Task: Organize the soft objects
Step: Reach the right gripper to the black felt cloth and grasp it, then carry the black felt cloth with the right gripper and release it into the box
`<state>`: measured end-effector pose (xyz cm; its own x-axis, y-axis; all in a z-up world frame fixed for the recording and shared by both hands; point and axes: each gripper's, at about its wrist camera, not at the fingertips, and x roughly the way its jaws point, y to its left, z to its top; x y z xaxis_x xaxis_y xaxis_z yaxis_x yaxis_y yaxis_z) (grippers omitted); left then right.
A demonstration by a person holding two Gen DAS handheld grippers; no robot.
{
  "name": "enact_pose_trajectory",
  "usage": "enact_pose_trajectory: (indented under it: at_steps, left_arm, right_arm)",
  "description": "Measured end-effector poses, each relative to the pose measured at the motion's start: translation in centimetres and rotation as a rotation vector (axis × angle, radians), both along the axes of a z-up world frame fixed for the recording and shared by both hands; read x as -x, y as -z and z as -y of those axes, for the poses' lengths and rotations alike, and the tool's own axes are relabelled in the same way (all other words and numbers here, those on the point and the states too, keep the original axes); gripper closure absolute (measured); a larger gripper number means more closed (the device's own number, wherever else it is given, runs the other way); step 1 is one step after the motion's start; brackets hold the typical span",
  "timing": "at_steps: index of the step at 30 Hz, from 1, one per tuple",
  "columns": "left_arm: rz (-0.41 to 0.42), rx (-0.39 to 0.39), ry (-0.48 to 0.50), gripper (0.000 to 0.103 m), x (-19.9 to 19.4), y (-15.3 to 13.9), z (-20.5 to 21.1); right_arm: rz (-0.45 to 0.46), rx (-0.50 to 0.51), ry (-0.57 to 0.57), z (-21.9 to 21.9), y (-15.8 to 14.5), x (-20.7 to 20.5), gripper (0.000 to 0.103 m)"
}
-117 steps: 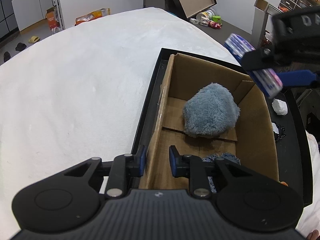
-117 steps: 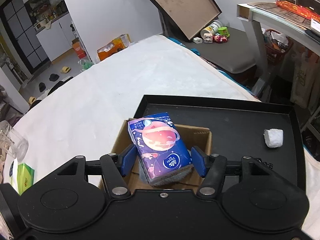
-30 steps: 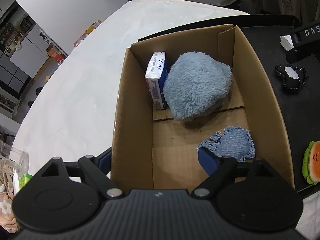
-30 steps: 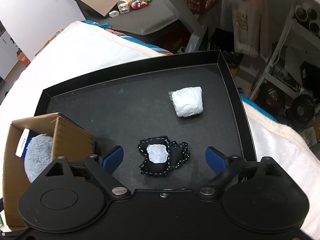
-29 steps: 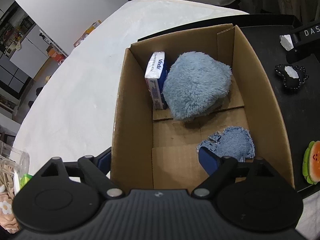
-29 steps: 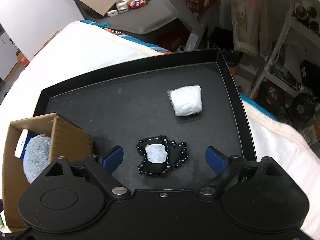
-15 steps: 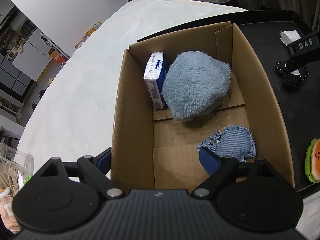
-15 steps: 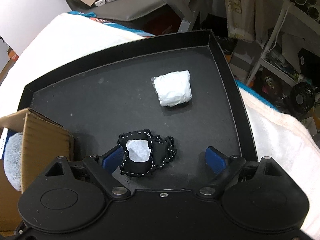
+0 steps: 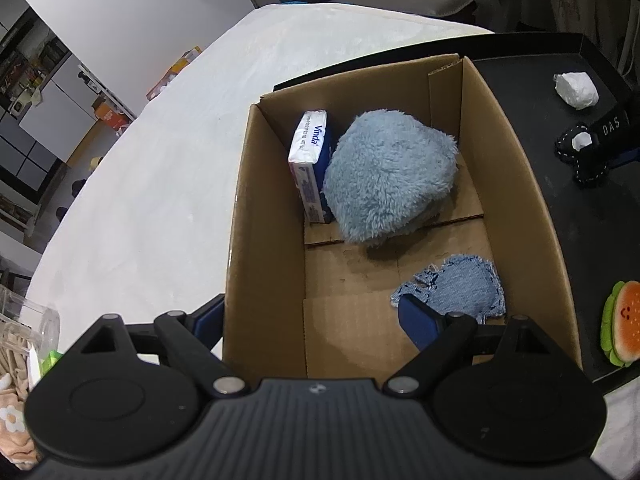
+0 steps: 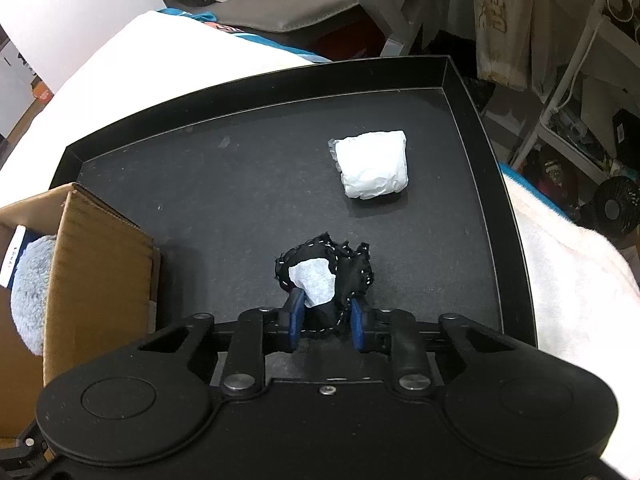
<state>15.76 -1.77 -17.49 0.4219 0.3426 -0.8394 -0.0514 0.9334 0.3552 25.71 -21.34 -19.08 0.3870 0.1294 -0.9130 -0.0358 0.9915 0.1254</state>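
Pickup step: our right gripper [image 10: 326, 322] is clenched on the black stitched patch [image 10: 344, 268], on the black tray [image 10: 240, 184] beside the cardboard box [image 9: 532, 216]. Left gripper [image 9: 312, 322] released, straddling the box's wall. Next, we judge: lift and carry it into the box.

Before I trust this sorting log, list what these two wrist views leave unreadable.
- Tissue pack, left wrist view: its broad face is hidden by the fluffy blue plush.
- Denim patch, same view: its near edge sits behind the left claw.
- Black stitched patch, right wrist view: its lower part is pinched inside the right claw.
- Cardboard box, right wrist view: cut off by the left edge.
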Motion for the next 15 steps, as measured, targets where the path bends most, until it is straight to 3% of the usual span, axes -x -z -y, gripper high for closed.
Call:
enact_pose_trajectory:
  at_steps: [15]
  left_arm:
    - [0.075,0.105,-0.051,0.014,0.9,-1.2,-2.2]
  right_arm:
    - [0.070,-0.069,-0.004,0.4,-3.4,1.4,0.081]
